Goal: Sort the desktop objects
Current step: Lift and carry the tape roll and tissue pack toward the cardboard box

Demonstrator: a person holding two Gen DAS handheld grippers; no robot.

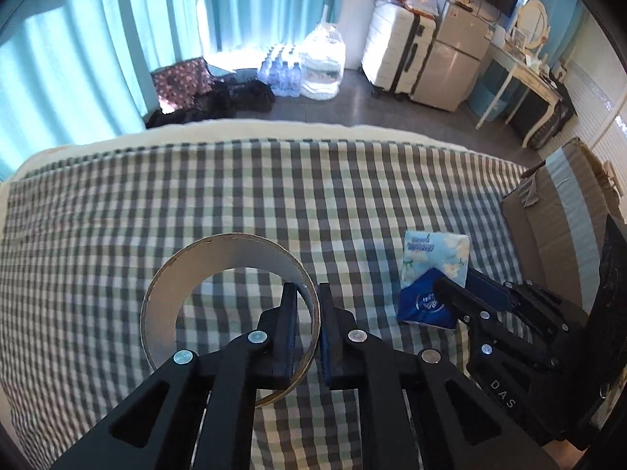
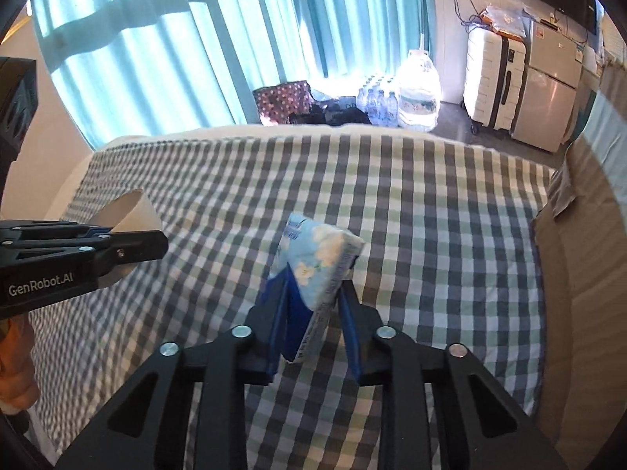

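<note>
My left gripper [image 1: 307, 293] is shut on the wall of a cardboard tape ring [image 1: 219, 274], one finger inside and one outside, and holds it above the checked cloth [image 1: 196, 196]. The ring and left gripper also show at the left of the right wrist view [image 2: 129, 211]. My right gripper [image 2: 313, 274] is shut on a blue floral tissue pack [image 2: 317, 254], held tilted above the cloth. In the left wrist view the pack [image 1: 435, 262] and right gripper [image 1: 458, 286] are to the right of the ring.
A cardboard box [image 1: 556, 211] stands at the table's right edge; it also shows in the right wrist view [image 2: 580, 254]. Beyond the far edge are water bottles [image 1: 286, 74], a suitcase [image 1: 392, 51] and curtains.
</note>
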